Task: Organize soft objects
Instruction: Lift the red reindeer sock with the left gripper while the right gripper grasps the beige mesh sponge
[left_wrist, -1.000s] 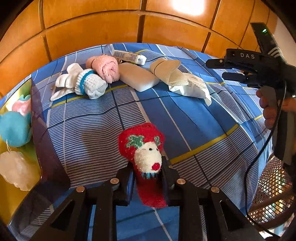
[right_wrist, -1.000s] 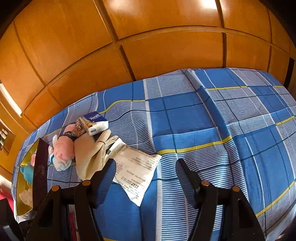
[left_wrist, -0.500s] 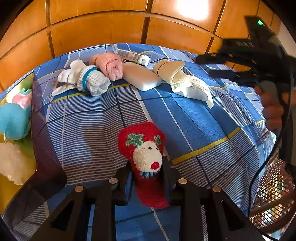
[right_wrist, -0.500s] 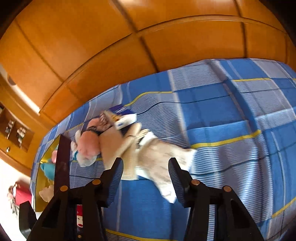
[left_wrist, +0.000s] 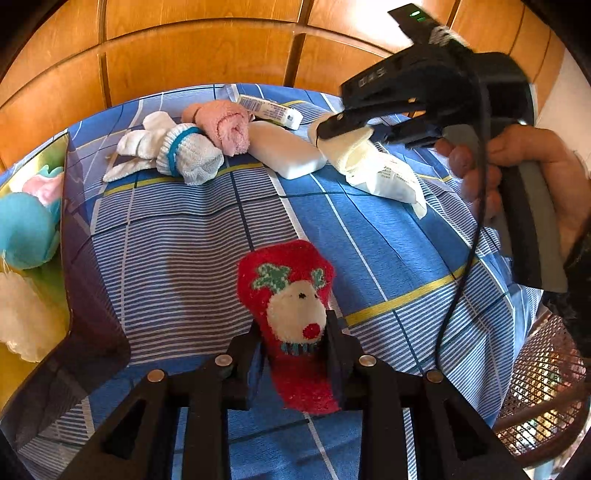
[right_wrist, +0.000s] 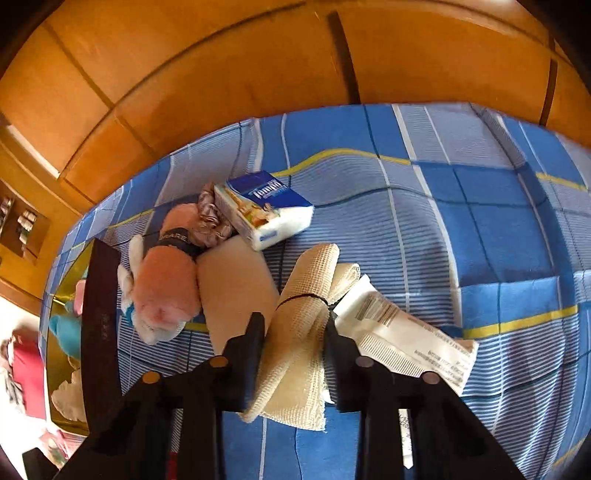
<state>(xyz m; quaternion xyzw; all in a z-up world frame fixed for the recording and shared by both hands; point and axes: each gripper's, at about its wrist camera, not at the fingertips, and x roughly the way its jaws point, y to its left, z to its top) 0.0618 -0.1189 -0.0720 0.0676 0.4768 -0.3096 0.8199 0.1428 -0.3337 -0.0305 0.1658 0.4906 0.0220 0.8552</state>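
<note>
On the blue checked bedspread (left_wrist: 177, 236), our left gripper (left_wrist: 293, 345) pinches the red reindeer sock (left_wrist: 291, 314). Our right gripper (right_wrist: 295, 325), jaws just closing, clamps the beige rolled cloth (right_wrist: 303, 295), seemingly so both can go to the box (left_wrist: 85, 295) at left.

Red reindeer sock (left_wrist: 291, 314) — lies flat near the bedspread's (left_wrist: 177, 258) front edge. Cream rolled cloth (right_wrist: 295, 332) — tied with a black band, lies beside a white pad (left_wrist: 284, 155), pink roll (left_wrist: 229, 125) and white socks (left_wrist: 173, 153) toward the far edge.
</note>
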